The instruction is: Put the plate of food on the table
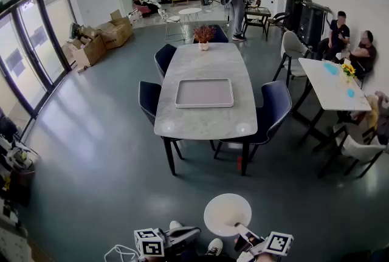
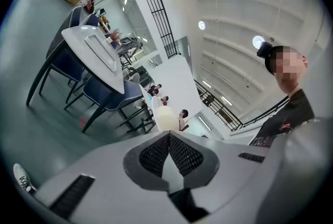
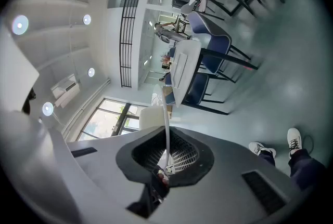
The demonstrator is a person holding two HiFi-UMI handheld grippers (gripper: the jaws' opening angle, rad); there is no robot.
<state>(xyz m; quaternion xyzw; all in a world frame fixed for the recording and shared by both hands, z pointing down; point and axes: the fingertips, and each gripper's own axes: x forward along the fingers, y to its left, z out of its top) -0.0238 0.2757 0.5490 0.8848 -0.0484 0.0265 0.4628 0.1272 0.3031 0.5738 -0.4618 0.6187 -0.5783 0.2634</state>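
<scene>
A white round plate (image 1: 227, 213) hangs low in the head view, in front of my feet; I see no food on it. My right gripper (image 1: 245, 231) is shut on its near right rim. In the right gripper view the plate (image 3: 165, 114) runs edge-on between the shut pads of the gripper (image 3: 166, 153). My left gripper (image 1: 193, 232) sits just left of the plate with its pads closed together and nothing between them (image 2: 169, 135); the plate (image 2: 166, 118) shows as a pale oval just past its tips. The marble table (image 1: 206, 66) stands well ahead.
A grey tray (image 1: 204, 93) lies mid-table and a potted plant (image 1: 203, 34) stands at its far end. Dark blue chairs (image 1: 276, 106) ring the table. People sit at a white table (image 1: 331, 87) on the right. Cardboard boxes (image 1: 100, 39) are piled far left.
</scene>
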